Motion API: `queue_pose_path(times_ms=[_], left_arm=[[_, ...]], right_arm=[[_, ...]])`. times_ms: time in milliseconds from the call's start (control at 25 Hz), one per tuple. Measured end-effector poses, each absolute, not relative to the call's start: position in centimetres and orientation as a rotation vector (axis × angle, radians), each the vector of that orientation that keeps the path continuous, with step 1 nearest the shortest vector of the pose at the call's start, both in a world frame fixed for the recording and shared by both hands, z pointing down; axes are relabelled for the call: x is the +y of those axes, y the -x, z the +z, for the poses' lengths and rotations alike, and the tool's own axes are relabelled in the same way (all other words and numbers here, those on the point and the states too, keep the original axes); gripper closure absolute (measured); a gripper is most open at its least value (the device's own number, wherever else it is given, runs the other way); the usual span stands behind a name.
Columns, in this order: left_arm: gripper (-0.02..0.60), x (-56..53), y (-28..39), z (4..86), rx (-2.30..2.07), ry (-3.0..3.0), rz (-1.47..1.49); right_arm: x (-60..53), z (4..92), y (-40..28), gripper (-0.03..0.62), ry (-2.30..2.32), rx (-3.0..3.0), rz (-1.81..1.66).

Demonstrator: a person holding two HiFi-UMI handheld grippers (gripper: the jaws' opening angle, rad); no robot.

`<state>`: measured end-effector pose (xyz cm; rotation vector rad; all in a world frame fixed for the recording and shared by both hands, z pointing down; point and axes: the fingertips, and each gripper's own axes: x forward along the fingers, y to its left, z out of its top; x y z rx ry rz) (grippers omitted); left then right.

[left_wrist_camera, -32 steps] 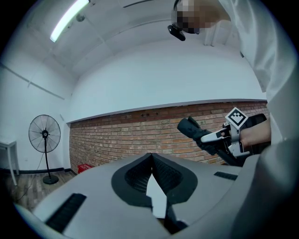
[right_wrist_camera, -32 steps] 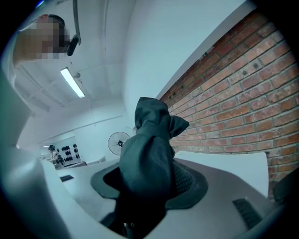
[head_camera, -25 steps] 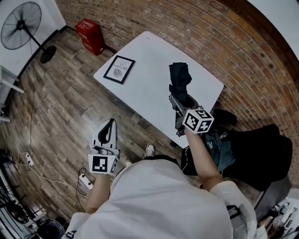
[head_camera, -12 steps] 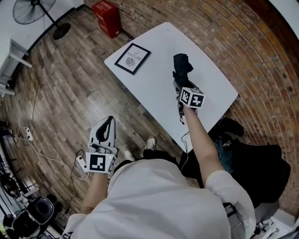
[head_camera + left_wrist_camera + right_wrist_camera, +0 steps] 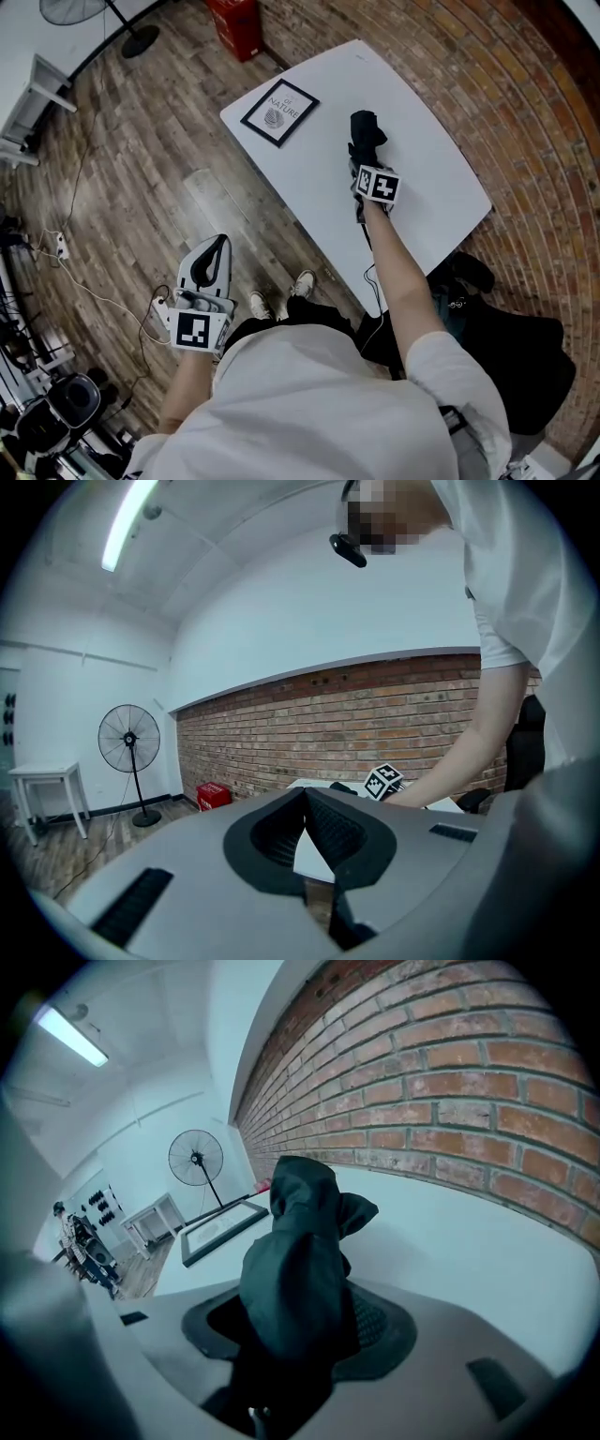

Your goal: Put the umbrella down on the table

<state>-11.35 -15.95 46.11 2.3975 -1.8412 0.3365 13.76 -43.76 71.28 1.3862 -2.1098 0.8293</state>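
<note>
- Comparing with a second ago, the right gripper has come down towards the white rectangular table. The person's bare forearm now stretches further out over the near edge.
- The folded black fabric umbrella looks smaller in the head view than it did then, and now sits low over the middle of the table top.
- The head view itself has swung. The table lies nearer the centre, and the black standing fan has almost slid off the top edge.
- The left gripper has hardly moved. It hangs at the person's side over the wooden plank floor, well apart from the table. Its jaws are together at the tips with nothing between them, as the left gripper view shows.
- The right gripper is clamped on the lower part of the umbrella, and its ribbed pads press the cloth from both sides.
- The umbrella is a crumpled bundle of dark, loosely gathered fabric, not neatly rolled. It rises out of the jaws, narrows, then ends in a lumpy knot with a fold poking to the right.
- It points out over the table towards the red brick wall. Whether its far end touches the table top cannot be told.
- The black-framed picture lies flat on the table to the umbrella's left, apart from it.
</note>
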Motion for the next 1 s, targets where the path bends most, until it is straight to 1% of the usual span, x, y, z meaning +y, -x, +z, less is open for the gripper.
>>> queue_pose_path(times_ms=[280,480,800,920,1000], left_arm=[[0.558,-16.1,13.0,46.5,-1.888,-2.334,0.375],[0.558,-16.8,13.5,46.1,-1.9,-2.32,0.376],[0.559,-17.6,11.7,46.6,-1.83,-2.357,0.336],[0.558,-16.8,11.9,46.5,-1.832,-2.36,0.329],[0.558,-16.1,12.4,46.4,-1.843,-2.355,0.324]], right_arm=[[-46.3,73.7,-15.2,0.358,-1.482,-1.98,0.818],[-46.6,75.1,-15.1,0.353,-1.44,-1.909,0.837],[-46.6,75.2,-14.9,0.347,-1.415,-1.922,0.851],[-46.7,75.0,-14.4,0.334,-1.39,-1.961,0.854],[-46.5,74.8,-13.8,0.27,-1.351,-2.014,0.874]])
